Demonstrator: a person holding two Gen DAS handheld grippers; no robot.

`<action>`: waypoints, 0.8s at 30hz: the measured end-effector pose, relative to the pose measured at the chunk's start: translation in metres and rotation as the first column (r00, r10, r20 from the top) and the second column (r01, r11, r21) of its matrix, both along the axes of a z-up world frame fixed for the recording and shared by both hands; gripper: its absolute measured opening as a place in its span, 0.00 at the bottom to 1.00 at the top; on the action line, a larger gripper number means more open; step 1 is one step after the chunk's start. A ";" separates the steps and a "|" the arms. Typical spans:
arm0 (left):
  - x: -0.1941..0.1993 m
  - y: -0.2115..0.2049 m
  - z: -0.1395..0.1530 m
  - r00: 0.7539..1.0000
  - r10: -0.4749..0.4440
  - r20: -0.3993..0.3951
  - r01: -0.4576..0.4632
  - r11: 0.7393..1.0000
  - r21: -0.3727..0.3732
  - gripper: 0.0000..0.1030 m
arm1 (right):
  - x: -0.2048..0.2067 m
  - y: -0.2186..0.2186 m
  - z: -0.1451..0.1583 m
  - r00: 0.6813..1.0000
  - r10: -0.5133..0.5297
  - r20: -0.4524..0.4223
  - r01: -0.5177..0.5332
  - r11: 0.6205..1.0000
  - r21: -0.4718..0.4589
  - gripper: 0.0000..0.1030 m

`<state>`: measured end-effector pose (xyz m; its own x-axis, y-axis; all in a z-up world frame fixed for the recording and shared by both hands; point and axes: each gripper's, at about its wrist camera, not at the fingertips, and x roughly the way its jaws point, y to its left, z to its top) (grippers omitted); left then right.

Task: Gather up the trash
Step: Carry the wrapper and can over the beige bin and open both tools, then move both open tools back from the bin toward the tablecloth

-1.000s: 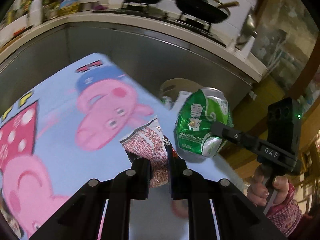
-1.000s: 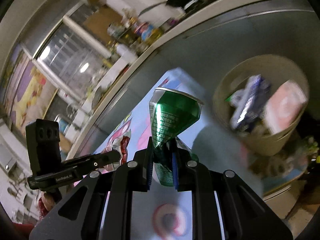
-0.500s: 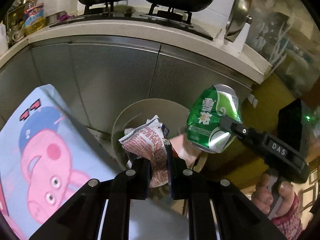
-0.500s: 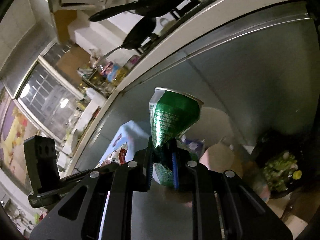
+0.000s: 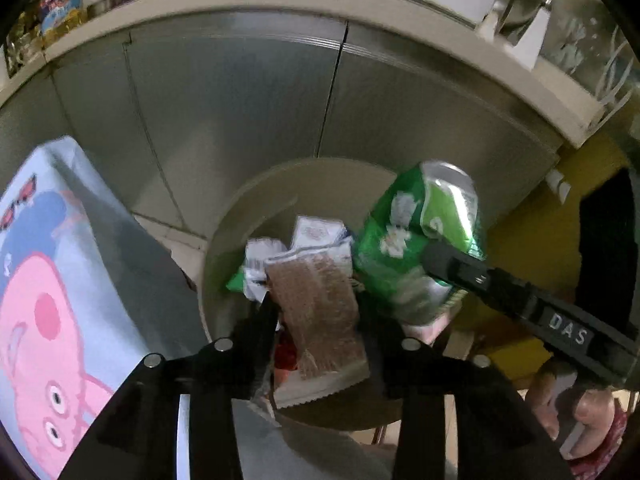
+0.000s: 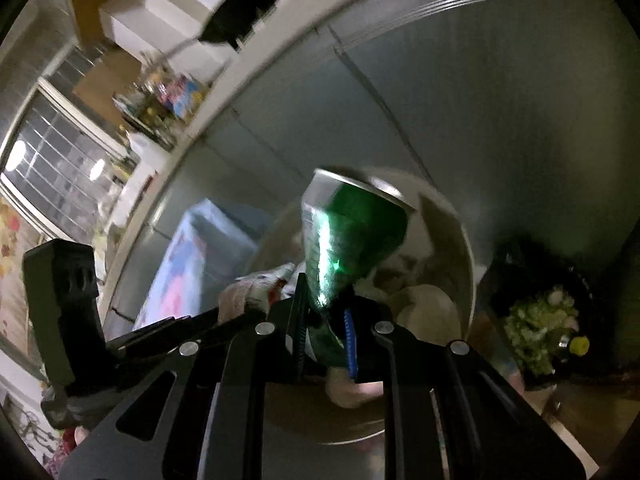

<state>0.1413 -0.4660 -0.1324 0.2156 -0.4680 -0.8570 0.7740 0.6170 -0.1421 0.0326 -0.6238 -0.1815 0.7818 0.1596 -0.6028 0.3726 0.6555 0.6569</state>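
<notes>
Now left tool point(image 5: 320, 312) just opened, wrapper point(image 5: 320, 312) loose, lengthwise; right tool point(image 6: 324, 328) pinches can point(image 6: 348, 236), apparently upright.

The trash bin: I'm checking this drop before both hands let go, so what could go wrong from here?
1. The snack wrapper, loose between the just-opening left tongs, may catch on them rather than fall into the trash bin.
2. The crushed green can, clamped in the right tongs, hangs near the bin's rim and could bounce out.

Dim, motion-blurred fisheye views, edges dark; perhaps window point(image 6: 60, 176) light.
</notes>
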 end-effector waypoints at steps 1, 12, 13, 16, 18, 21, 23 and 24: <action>0.001 -0.001 -0.005 1.000 0.002 -0.009 -0.002 1.000 0.018 0.40 | 0.004 -0.002 -0.004 1.000 0.001 -0.017 -0.001 1.000 0.003 0.14; -0.004 0.022 0.012 0.997 0.043 0.064 -0.041 0.999 -0.025 0.74 | 0.008 0.016 0.003 0.998 -0.016 -0.069 0.006 0.990 -0.144 0.47; -0.004 0.025 0.016 0.997 0.047 0.066 -0.045 0.998 -0.033 0.74 | 0.005 0.018 0.008 0.998 -0.027 -0.063 0.016 0.986 -0.168 0.48; -0.005 0.034 0.029 0.995 0.079 0.062 -0.075 0.994 -0.074 0.74 | -0.004 0.019 0.019 0.998 -0.039 -0.050 0.029 0.979 -0.199 0.48; -0.003 0.040 0.036 0.994 0.095 0.057 -0.089 0.991 -0.096 0.74 | -0.012 0.021 0.026 0.998 -0.052 -0.044 0.040 0.973 -0.227 0.48; -0.006 0.054 0.045 0.992 0.116 0.058 -0.108 0.986 -0.124 0.74 | -0.029 0.024 0.033 0.997 -0.070 -0.030 0.061 0.969 -0.241 0.48; -0.009 0.063 0.049 0.990 0.130 0.052 -0.121 0.983 -0.140 0.74 | -0.043 0.028 0.037 0.997 -0.083 -0.011 0.078 0.968 -0.238 0.48; -0.010 0.069 0.050 0.989 0.137 0.049 -0.129 0.981 -0.148 0.74 | -0.048 0.030 0.039 0.996 -0.088 -0.005 0.084 0.968 -0.237 0.48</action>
<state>0.1316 -0.3971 -0.0819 0.3322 -0.5492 -0.7669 0.6961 0.6914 -0.1936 -0.0157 -0.5937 -0.1430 0.7770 -0.0560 -0.6269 0.4430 0.7562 0.4815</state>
